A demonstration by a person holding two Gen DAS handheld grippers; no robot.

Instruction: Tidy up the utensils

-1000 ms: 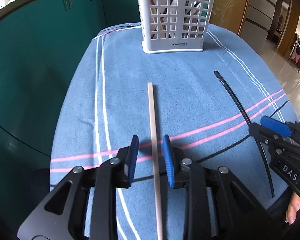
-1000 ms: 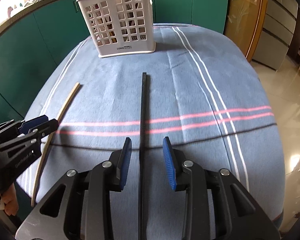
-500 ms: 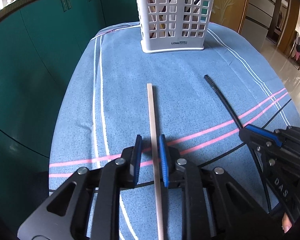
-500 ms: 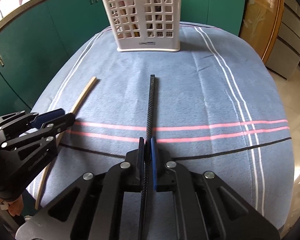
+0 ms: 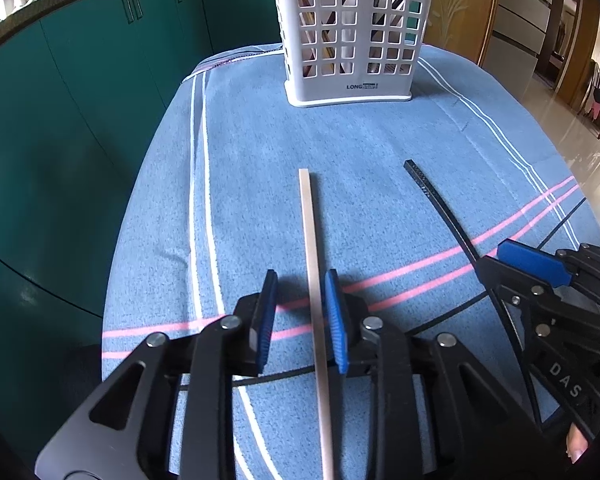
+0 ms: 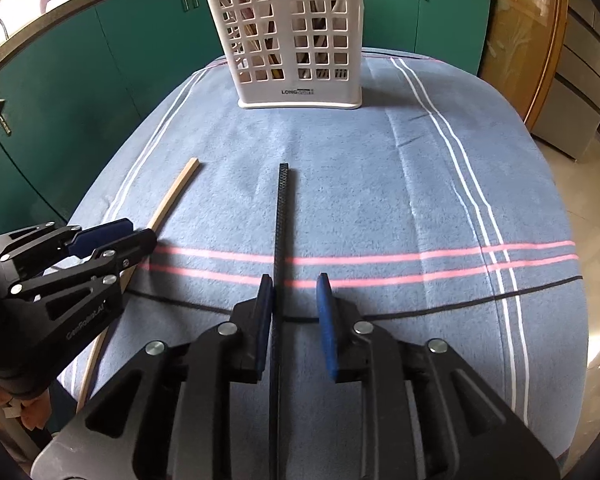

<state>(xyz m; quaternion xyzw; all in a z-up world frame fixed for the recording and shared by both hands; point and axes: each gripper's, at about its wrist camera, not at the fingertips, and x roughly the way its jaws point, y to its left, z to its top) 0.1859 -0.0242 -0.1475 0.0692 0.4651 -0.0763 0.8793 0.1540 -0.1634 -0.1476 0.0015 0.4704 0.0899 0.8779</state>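
1. Left wrist view: the left gripper (image 5: 302, 314) has its jaws apart. The pale stick (image 5: 314, 276) lies between them on the cloth (image 5: 260, 152), close against the right pad (image 5: 336, 320) and clear of the left pad. Its far end points to 12 o'clock, toward the basket (image 5: 350, 36), which stands upright well apart from it. At 3 o'clock, the right gripper (image 5: 528, 258) is beside the black stick (image 5: 440, 204).

2. Right wrist view: the right gripper (image 6: 294, 314) has its jaws apart. The black stick (image 6: 281, 216) lies between them, just beside the left pad (image 6: 264, 316), with a gap to the right pad. Its tip points to 12 o'clock at the basket (image 6: 296, 32). At 9 o'clock, the left gripper (image 6: 112, 240) is over the pale stick (image 6: 172, 200) on the cloth (image 6: 380, 184).
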